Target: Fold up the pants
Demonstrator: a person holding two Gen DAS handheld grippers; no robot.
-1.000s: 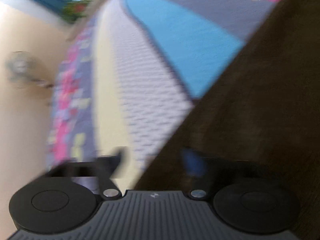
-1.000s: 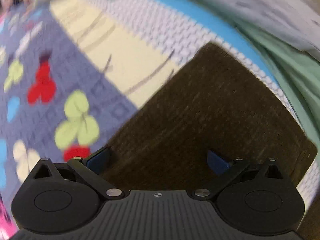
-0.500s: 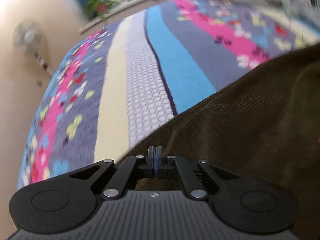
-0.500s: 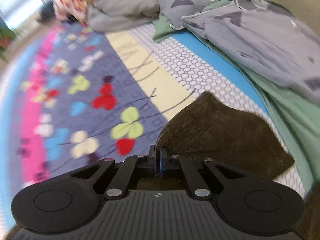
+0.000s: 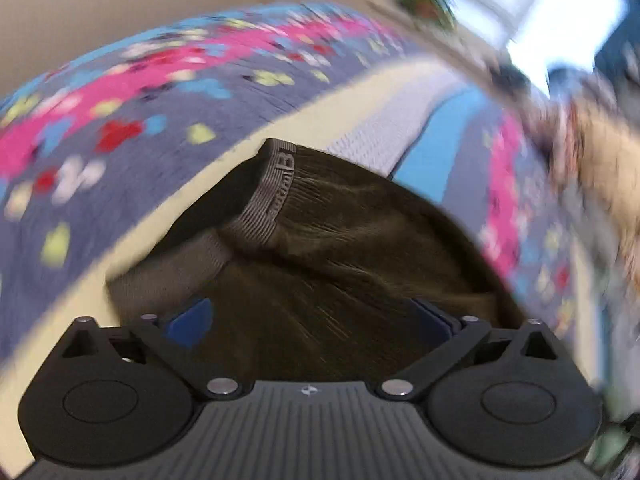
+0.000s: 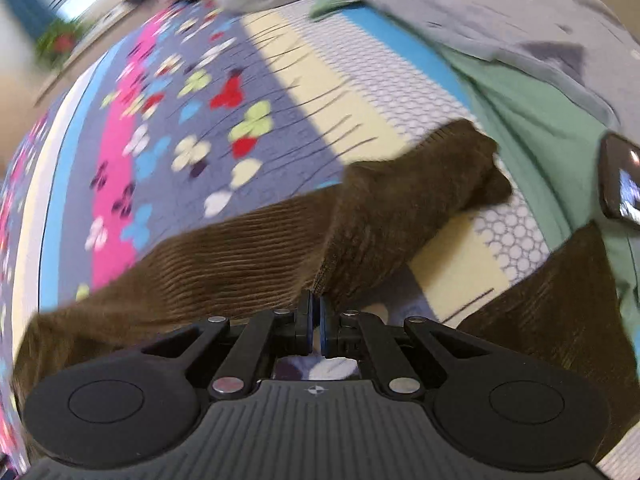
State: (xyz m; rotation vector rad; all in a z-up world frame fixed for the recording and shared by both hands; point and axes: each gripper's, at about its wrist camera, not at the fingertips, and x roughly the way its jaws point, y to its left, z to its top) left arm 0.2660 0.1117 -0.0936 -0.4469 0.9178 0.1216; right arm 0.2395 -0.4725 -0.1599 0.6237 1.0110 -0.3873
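You have one pair of brown pants (image 6: pixel 248 264) on the bedspread (image 6: pixel 168 128). Your left gripper (image 5: pixel 310 320) is spread wide above the waistband (image 5: pixel 276 192); your right gripper (image 6: pixel 315 312) pinches a leg's edge.

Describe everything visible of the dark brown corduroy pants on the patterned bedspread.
The dark brown corduroy pants lie rumpled on the colourful striped bedspread. Fine ribbing shows in the cloth. In the left wrist view the grey-brown elastic waistband, with a raised letter B, is turned up. The left gripper is open over the fabric; the right gripper is shut on a fold of it, one leg end reaching the green sheet.
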